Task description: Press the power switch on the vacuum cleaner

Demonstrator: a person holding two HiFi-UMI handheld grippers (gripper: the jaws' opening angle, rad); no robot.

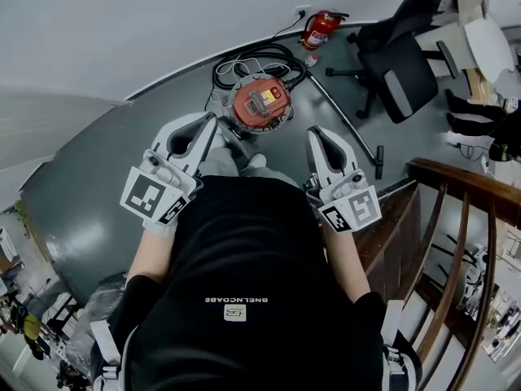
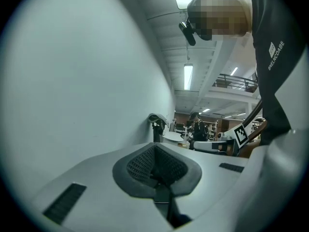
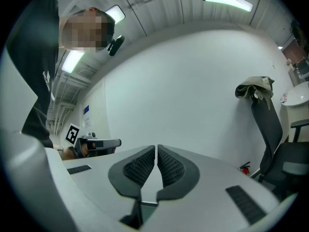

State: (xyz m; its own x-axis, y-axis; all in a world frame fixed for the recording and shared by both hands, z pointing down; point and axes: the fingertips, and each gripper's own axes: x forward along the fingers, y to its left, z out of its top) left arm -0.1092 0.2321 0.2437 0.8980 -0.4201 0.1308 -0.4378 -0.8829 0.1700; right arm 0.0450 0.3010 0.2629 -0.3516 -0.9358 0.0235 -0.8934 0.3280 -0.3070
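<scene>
Two grippers held level, vacuum cleaner on the floor ahead.

White wall and grey floor fill the head view; the person's black shirt covers the lower middle. A black office chair stands at upper right, beside a wooden railing. The vacuum cleaner, round with an orange-red top, sits on the floor near the wall, its black hose coiled behind it; in the picture it lies between the two gripper tips, touched by neither. The left gripper has its ribbed pads pressed together on nothing. The right gripper is likewise closed, with only a hairline slit between its pads. A red fire extinguisher rests against the wall.
</scene>
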